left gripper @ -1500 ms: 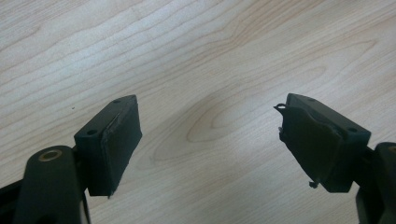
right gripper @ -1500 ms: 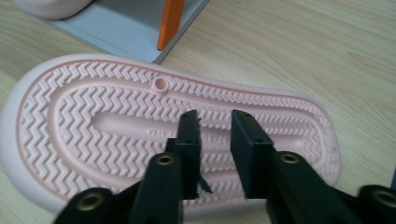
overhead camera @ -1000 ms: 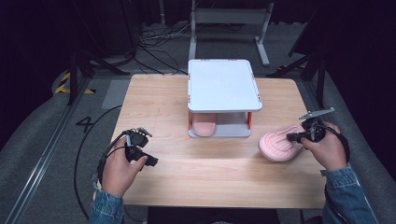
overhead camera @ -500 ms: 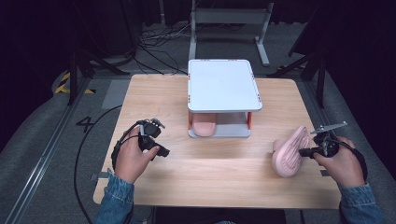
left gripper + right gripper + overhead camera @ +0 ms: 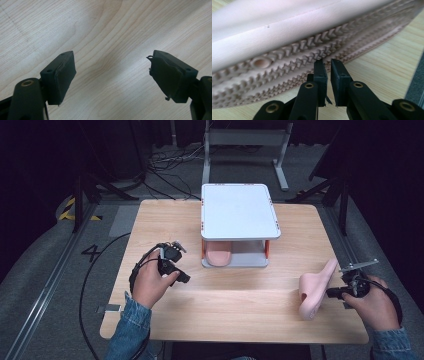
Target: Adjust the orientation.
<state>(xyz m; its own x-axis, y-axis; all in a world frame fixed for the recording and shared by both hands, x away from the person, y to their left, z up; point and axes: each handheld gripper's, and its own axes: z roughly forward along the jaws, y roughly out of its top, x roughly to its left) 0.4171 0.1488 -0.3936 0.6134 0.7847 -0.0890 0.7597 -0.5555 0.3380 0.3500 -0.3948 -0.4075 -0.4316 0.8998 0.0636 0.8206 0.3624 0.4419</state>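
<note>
Your right gripper [image 5: 334, 293], jaws pinched nearly shut on the slipper's [image 5: 315, 289] edge, has tipped it onto its side near the table's [image 5: 240, 320] right edge, ready for racking; left gripper [image 5: 172, 266] hangs wide open, empty.

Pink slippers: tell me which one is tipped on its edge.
The slipper by the right gripper, tipped with its sole showing. The other slipper lies under the white shelf.

A white two-level rack [image 5: 239, 215] and a pink slipper [image 5: 315, 288] are borne by the wooden table [image 5: 165, 220].
</note>
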